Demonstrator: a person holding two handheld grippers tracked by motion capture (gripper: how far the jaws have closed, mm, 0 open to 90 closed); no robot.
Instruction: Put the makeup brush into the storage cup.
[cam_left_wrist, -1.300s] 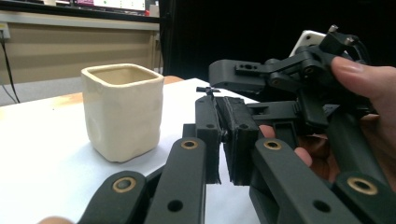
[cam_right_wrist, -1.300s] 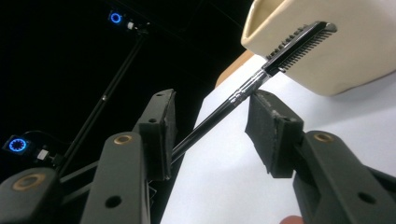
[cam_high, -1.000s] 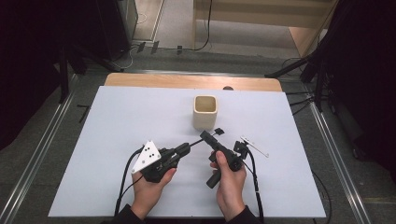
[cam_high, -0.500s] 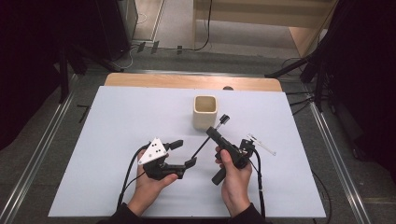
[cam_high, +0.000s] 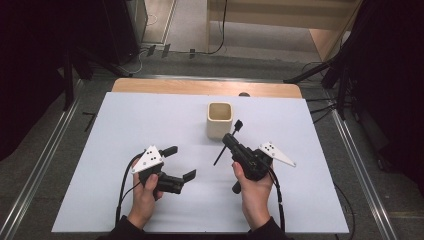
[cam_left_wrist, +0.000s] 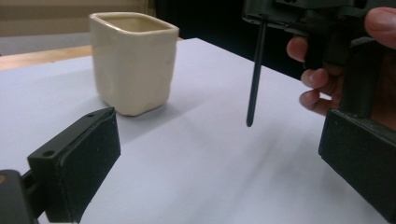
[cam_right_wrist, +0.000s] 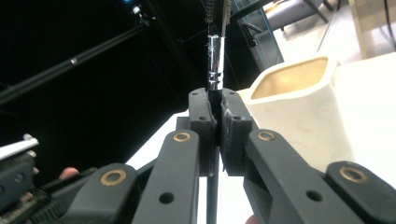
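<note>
A cream square cup (cam_high: 220, 119) stands upright at the middle back of the white table (cam_high: 125, 125). Just in front of it and to its right, my right gripper (cam_high: 227, 140) is shut on a thin black brush (cam_high: 219, 155). The brush slants, its bristle end up beside the cup and its handle tip hanging above the table. In the right gripper view the jaws (cam_right_wrist: 217, 116) clamp the stem below a metal ferrule (cam_right_wrist: 214, 51), with the cup (cam_right_wrist: 299, 107) just beyond. My left gripper (cam_high: 181, 162) is open and holds nothing; its view (cam_left_wrist: 219, 163) shows the cup (cam_left_wrist: 133, 60) and the brush handle (cam_left_wrist: 254, 79).
A wooden strip (cam_high: 205, 87) runs along the table's far edge, with dark stands and cables on the floor beyond. Cables trail from both grippers toward the near edge. In the left gripper view, the hand that holds the right gripper (cam_left_wrist: 317, 88) is close on the right.
The two grippers were together at the brush; the left one has drawn back to the left, open. The right one has carried the brush right, toward the cup, and tipped it more upright.
</note>
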